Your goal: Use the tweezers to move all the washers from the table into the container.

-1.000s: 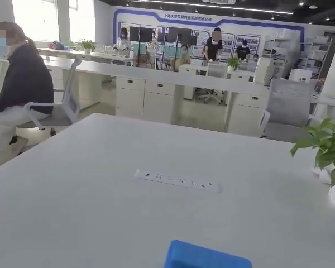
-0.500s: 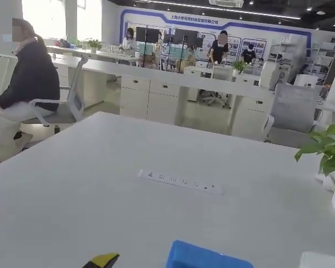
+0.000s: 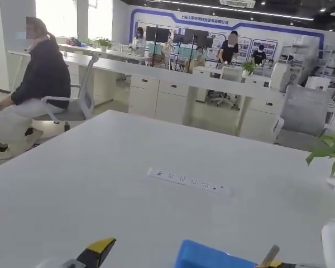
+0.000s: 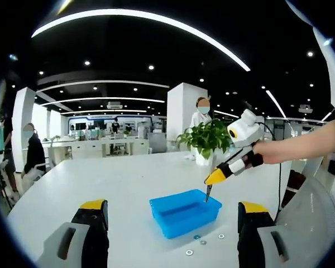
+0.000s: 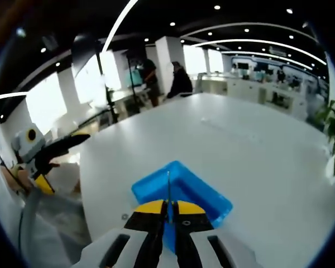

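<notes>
A: Here's the right gripper [image 5: 168, 210], jaws clamped hard on the tweezers [image 5: 168, 191], the thin prongs poking straight out ahead of it.

B: And in the left gripper view those tweezers point down at the blue container [image 4: 184, 213], tips right at its far right rim. Whether a washer sits between the tips, I cannot tell.

A: What about the left gripper [image 4: 172, 207]?

B: Jaws spread wide, nothing between them, low over the white tabletop [image 4: 117, 178] with the container dead ahead.

A: Where are the washers [image 4: 196, 238]?

B: Four little rings, flat on the tabletop, just beside the container's near right corner. They are scattered, none touching the container.

A: The head view catches the container's edge at the very bottom, a yellow jaw tip to its left, the tweezers to its right. A power strip [image 3: 188, 181] lies farther out on the tabletop.

B: A potted plant [image 4: 207, 137] stands at the tabletop's far edge, beyond the container, with a person [image 4: 202, 115] in white behind it.
</notes>
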Tool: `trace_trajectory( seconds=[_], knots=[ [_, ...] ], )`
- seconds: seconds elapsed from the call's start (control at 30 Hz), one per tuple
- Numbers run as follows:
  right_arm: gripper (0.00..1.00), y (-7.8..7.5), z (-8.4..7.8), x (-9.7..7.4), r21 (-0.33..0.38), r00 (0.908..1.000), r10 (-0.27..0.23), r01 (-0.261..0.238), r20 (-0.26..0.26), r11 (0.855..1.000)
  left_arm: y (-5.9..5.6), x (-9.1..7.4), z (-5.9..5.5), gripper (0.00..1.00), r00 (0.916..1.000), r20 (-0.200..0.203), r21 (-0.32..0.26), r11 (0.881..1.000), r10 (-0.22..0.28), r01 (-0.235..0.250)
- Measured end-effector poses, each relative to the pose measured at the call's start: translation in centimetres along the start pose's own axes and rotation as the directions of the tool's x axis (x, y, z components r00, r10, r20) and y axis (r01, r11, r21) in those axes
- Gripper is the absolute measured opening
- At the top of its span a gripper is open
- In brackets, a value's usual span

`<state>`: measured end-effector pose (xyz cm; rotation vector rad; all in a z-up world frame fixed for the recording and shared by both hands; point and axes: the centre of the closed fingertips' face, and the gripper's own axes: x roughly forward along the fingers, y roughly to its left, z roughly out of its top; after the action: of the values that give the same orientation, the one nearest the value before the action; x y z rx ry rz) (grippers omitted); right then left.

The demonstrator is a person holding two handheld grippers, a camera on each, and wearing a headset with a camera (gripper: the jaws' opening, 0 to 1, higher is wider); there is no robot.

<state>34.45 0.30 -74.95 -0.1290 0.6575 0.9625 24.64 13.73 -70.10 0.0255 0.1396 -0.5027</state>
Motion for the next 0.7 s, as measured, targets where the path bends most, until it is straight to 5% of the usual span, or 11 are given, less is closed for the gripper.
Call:
trace_trajectory(
  seconds=[0.37, 0.7],
  knots=[
    [0.03, -3.6, -2.3, 2.8, 0.022, 0.9953, -0.060, 0.062, -0.076, 0.998, 0.1, -0.1, -0.3, 0.97, 0.9998, -0.018, 0.024, 1.000, 0.006, -0.005],
    [0.03, -3.4, -3.9, 3.7, 0.018, 0.9932, -0.058, 0.060, -0.101, 0.998, 0.0, 0.1, -0.6, 0.97, 0.9995, -0.030, 0.011, 1.000, -0.004, 0.005]
  ],
)
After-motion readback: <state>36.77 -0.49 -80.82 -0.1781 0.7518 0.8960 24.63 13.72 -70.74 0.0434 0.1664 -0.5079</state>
